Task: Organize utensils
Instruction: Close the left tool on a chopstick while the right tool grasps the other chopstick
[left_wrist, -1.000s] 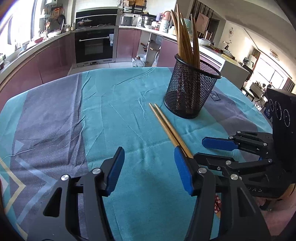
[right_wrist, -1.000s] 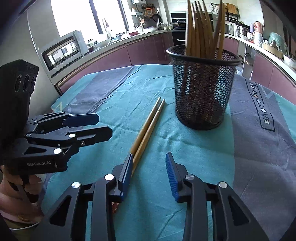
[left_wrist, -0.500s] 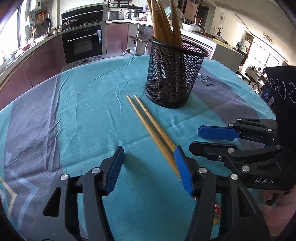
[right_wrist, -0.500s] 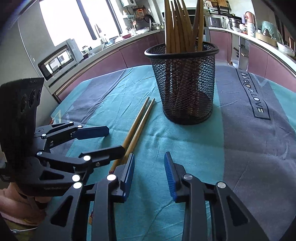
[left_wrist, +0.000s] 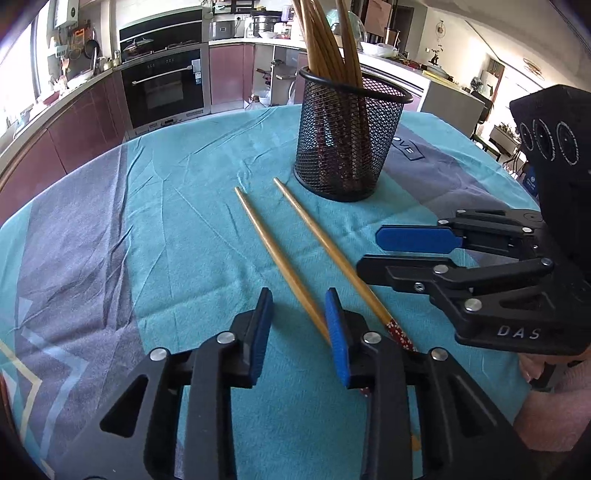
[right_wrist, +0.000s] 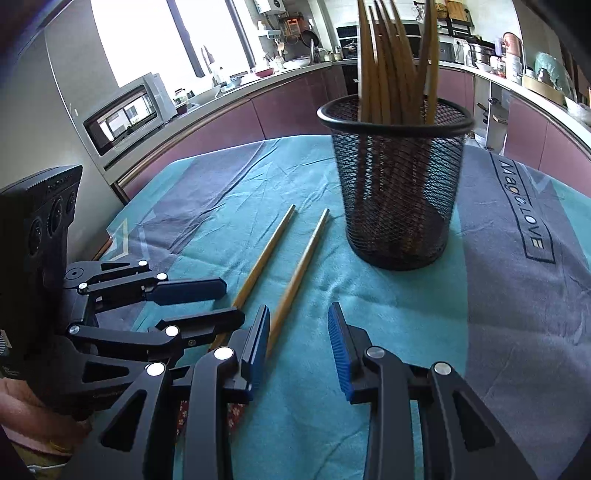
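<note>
Two loose wooden chopsticks lie apart on the teal tablecloth (left_wrist: 177, 229) in front of a black mesh holder (left_wrist: 343, 147) (right_wrist: 399, 192) that stands upright with several chopsticks in it. My left gripper (left_wrist: 299, 332) (right_wrist: 234, 300) is low over the near end of the left chopstick (left_wrist: 273, 254) (right_wrist: 264, 254). Its jaws are closing with that stick between them, close to the right pad, and a gap still shows. The right chopstick (left_wrist: 325, 240) (right_wrist: 303, 266) has a red patterned end. It lies between the fingers of my right gripper (right_wrist: 299, 332) (left_wrist: 373, 251), beside the left pad, unpressed.
The two grippers sit close side by side at the table's near edge, and a hand in a pink sleeve (left_wrist: 554, 373) holds the right one. Grey patches with lettering (right_wrist: 532, 229) cross the cloth. Kitchen counters, an oven (left_wrist: 166, 88) and a microwave (right_wrist: 125, 114) stand beyond the table.
The left gripper's jaws have narrowed around the left chopstick's end. The two chopsticks, side by side before, now lie spread apart. The holder looks nearer in both views.
</note>
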